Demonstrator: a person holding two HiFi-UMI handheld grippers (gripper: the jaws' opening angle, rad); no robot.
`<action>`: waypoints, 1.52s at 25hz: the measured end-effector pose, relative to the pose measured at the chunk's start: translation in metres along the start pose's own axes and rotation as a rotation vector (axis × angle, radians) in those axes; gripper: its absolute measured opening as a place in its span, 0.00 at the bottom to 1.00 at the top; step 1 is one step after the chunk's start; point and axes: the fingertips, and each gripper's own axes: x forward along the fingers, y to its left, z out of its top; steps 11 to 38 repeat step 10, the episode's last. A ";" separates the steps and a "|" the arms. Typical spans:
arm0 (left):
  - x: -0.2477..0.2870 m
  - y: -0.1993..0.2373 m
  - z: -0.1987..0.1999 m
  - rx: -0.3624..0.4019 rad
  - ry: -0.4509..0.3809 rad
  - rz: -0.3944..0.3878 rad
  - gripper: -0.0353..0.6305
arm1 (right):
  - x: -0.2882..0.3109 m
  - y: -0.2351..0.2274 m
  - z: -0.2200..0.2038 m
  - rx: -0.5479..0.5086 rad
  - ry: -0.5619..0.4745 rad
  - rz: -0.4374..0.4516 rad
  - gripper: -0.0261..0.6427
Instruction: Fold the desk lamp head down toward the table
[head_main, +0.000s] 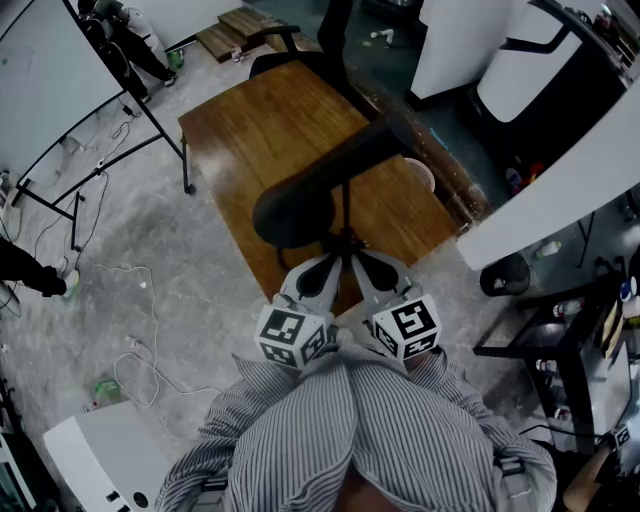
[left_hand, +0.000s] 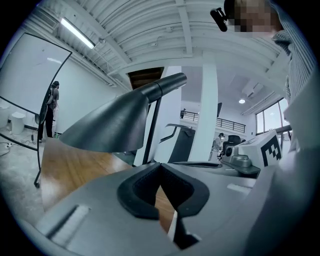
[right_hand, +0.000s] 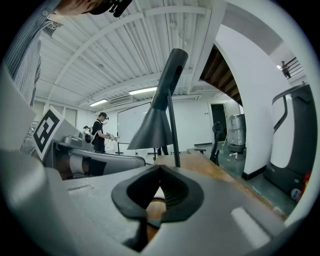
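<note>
From the head view, the desk lamp stands near the front edge of the wooden worktop (head_main: 250, 130). Its dark lamp head (head_main: 295, 208) reaches out to the left above the boards. The left hand-held gripper (head_main: 328, 265) and right hand-held gripper (head_main: 365, 265) lie side by side just in front of the thin stem (head_main: 346, 205). Their tips crowd the foot of the lamp, so its base is hard to make out, and whether either tip touches it cannot be told. A striped shirt (head_main: 350, 440) fills the bottom of the frame.

The left gripper view shows what the head view cannot: the left hand-held gripper (left_hand: 160, 167) is clenched, pads meeting on nothing. The lamp head (left_hand: 110, 125) tilts above it, and the stem (left_hand: 152, 130) rises beyond.

The right gripper view shows the right hand-held gripper (right_hand: 159, 169) likewise clenched and empty. The lamp head (right_hand: 152, 127) appears from its other side as a cone beside the stem (right_hand: 173, 130). A dark curved rim glimpsed below the pads is too cut off to name.
</note>
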 end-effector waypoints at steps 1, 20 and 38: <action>0.000 0.000 -0.001 -0.005 0.003 -0.003 0.06 | 0.001 0.000 -0.001 0.005 0.002 0.001 0.04; 0.007 -0.005 -0.005 -0.045 0.012 -0.014 0.06 | 0.001 -0.006 -0.006 0.026 0.025 0.005 0.04; 0.007 -0.005 -0.005 -0.045 0.012 -0.014 0.06 | 0.001 -0.006 -0.006 0.026 0.025 0.005 0.04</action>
